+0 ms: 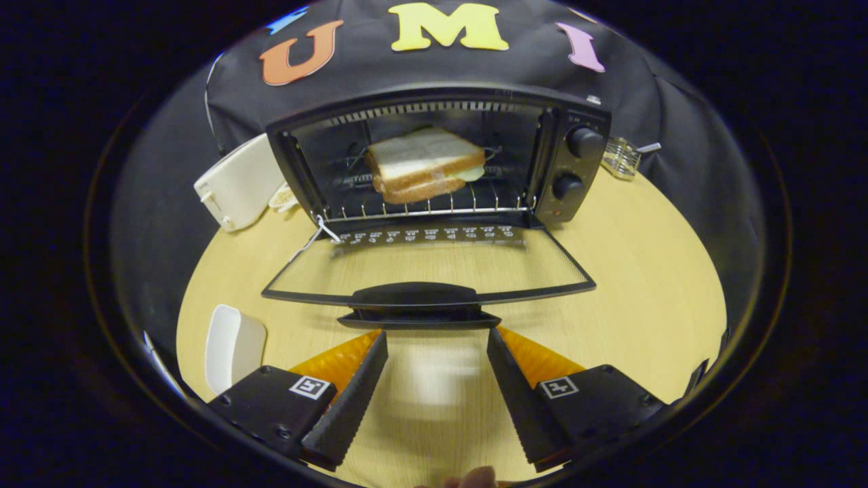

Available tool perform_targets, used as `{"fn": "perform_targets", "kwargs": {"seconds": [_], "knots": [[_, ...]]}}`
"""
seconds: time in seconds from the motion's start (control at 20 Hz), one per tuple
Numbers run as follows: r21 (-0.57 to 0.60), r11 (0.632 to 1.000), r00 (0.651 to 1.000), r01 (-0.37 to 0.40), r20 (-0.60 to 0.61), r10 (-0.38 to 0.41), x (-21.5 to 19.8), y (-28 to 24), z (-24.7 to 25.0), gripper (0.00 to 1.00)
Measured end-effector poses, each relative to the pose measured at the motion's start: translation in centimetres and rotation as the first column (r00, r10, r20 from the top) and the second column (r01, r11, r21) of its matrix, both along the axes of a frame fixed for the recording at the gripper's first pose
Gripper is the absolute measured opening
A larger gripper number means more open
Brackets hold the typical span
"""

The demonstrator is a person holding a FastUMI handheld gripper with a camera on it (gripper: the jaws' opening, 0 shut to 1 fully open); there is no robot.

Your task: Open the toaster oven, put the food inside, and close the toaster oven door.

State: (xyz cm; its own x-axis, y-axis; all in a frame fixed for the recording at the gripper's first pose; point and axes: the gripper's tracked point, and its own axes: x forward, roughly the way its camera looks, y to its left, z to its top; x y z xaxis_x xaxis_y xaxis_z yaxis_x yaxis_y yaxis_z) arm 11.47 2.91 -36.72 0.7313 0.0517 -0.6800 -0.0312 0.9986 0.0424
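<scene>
Toaster oven stands open, sandwich on its rack, door flat on the tabletop; hand-held gripper wide, empty, just short of the door handle.

White toaster, white dish, perhaps wire basket.

**Sandwich in, door still down**

My gripper is spread wide with nothing between its fingers, whose tips sit just short of the door handle. The glass door lies folded flat toward me on the wooden table. Beyond it, the oven stands open, the sandwich resting on its wire rack. A white toaster stands left of the oven; a white dish lies near my left finger.
</scene>
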Motion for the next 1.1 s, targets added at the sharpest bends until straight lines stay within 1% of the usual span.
{"fn": "perform_targets", "kwargs": {"seconds": [0.25, 0.4, 0.55, 0.7, 0.9, 1.1], "knots": [[0.017, 1.0, 0.995, 0.008, 0.1, -0.01, 2.0, 0.1, 5.0, 0.97], [-0.002, 1.0, 0.988, 0.007, 0.157, -0.007, 3.8, 0.2, 7.9, 0.97], [0.008, 1.0, 0.975, 0.011, 0.223, -0.012, 4.8, 0.5, 11.8, 0.97], [0.021, 1.0, 0.956, 0.003, 0.293, -0.009, 3.8, 0.8, 16.4, 0.97], [0.05, 0.999, 0.912, 0.016, 0.409, -0.035, 1.5, 0.0, 23.7, 0.97], [0.075, 0.997, 0.87, 0.021, 0.489, -0.056, -1.8, -1.4, 29.8, 0.97]]}}
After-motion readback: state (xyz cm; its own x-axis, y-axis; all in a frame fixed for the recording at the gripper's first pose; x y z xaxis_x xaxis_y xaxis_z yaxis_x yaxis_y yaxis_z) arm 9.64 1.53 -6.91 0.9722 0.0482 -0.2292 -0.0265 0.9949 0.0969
